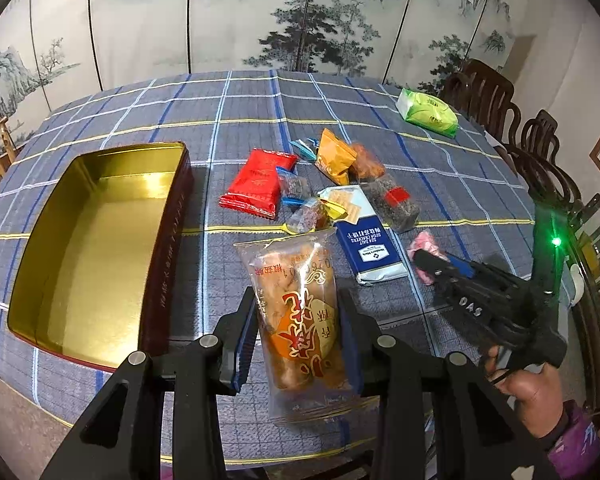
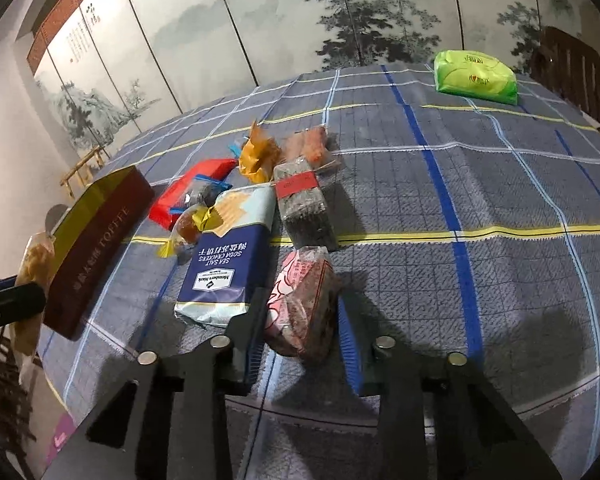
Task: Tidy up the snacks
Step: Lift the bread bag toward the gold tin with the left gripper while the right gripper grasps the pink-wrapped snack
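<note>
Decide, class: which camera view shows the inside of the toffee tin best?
The left wrist view: the toffee tin shows its whole empty gold interior. The right wrist view shows only its red outer wall and a gold sliver.

A home dining room: a checked-cloth table [image 1: 260,120], carved wooden chairs [image 1: 496,92] and a painted landscape screen [image 1: 300,12].

Left gripper [image 1: 300,320]: pointed steeply down, fingers clamped on both sides of a snack bag [image 1: 304,320].
Right gripper [image 2: 302,316]: angled down, jaws closed on a pink packet [image 2: 304,300].
Right hand [image 1: 528,392]: at about 4 o'clock in the left view, wrapped around the handle.
</note>
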`<state>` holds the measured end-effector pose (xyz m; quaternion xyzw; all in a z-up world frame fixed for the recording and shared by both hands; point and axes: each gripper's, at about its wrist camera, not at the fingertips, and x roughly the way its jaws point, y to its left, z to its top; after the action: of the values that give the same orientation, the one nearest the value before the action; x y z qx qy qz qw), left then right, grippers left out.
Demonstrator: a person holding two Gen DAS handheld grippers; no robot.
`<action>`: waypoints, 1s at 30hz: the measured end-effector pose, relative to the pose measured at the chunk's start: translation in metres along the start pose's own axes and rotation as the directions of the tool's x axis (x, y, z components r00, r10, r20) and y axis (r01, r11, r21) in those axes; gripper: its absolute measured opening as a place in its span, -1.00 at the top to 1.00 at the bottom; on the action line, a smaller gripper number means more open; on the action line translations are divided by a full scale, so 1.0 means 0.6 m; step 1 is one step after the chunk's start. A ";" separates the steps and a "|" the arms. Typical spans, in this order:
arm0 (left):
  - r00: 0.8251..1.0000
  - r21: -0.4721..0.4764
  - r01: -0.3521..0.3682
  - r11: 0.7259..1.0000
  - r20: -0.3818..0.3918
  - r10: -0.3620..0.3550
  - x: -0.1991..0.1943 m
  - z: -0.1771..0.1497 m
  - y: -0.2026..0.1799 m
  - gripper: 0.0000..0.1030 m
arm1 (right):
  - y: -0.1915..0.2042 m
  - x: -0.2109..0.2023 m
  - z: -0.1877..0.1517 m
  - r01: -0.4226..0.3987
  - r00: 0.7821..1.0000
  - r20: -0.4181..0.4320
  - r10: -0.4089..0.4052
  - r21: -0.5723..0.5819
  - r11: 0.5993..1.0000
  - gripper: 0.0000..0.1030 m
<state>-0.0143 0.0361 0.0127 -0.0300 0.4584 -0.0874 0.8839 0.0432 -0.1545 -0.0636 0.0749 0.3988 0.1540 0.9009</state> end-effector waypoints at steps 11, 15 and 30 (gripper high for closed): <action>0.999 -0.015 -0.027 1.000 0.044 0.028 -0.027 0.017 0.034 0.35 | -0.098 -0.024 0.030 0.129 0.989 0.055 -0.134 0.082 0.988 0.51; 0.997 -0.021 -0.049 0.999 0.053 0.050 -0.029 0.022 0.048 0.35 | -0.109 -0.022 0.030 0.149 0.986 0.055 -0.155 0.101 0.984 0.51; 0.975 -0.005 -0.200 0.980 0.095 0.200 -0.024 0.048 0.157 0.35 | -0.100 -0.010 0.030 0.193 0.980 0.038 -0.196 0.068 0.979 0.51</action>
<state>0.0127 0.1303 0.0285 0.0139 0.4165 0.0025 0.9090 0.0656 -0.2134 -0.0630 0.0679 0.3888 0.0505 0.9174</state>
